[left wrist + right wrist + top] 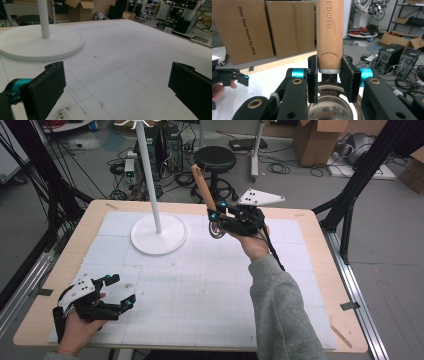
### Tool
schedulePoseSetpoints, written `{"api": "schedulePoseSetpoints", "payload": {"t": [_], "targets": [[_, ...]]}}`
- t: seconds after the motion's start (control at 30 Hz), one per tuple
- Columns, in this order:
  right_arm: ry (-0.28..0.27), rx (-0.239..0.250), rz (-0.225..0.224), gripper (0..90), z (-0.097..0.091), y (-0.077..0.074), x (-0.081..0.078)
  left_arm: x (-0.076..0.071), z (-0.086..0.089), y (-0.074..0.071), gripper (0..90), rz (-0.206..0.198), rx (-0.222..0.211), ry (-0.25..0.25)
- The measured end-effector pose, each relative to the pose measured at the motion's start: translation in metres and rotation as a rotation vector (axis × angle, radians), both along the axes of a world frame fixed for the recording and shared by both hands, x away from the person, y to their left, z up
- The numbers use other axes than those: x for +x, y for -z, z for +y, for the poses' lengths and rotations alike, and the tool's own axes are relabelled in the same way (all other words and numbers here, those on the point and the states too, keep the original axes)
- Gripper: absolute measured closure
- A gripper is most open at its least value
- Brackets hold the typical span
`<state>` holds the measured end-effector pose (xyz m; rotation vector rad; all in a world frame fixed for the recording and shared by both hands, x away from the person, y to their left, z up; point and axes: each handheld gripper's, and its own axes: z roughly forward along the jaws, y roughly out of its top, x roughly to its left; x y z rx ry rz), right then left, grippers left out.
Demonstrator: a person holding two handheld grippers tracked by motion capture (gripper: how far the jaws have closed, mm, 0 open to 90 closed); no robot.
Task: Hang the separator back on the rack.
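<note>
The pale wooden handle (329,32) of a kitchen utensil carries the burnt-in word "KITCHEN", running lengthwise; just below it the round, shiny steel bowl (334,106) is stamped "SUS304"; far off, a brown cardboard box (242,30) reads "Free Your Hands by JAKA". The utensil (207,202) is a wooden-handled steel ladle or strainer, its smooth rounded handle joined to the metal by a grey collar; the right gripper (219,216) has its black pads clamped on the handle's lower end, holding it in the air above the far middle of the white gridded mat (200,285), right of the white round-based stand (158,234); the long axis stands nearly upright, handle tip up and tilted slightly left, bowl at the bottom. The left gripper (117,292) rests near the left edge, jaws wide apart and empty.
</note>
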<state>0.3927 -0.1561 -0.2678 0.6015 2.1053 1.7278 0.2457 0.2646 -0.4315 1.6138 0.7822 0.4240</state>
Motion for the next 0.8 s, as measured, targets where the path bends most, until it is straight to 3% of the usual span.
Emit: {"api": "schedulePoseSetpoints", "payload": {"t": [0.43,0.8], "targets": [[-0.043,-0.017,-0.002,70.1,0.017,-0.017,0.008,-0.002,0.004,0.000,1.8,0.000,-0.013,-0.004],[-0.018,-0.006,-0.016,70.1,0.025,-0.028,0.018,-0.002,0.005,0.000,1.7,0.003,-0.018,-0.005]]}}
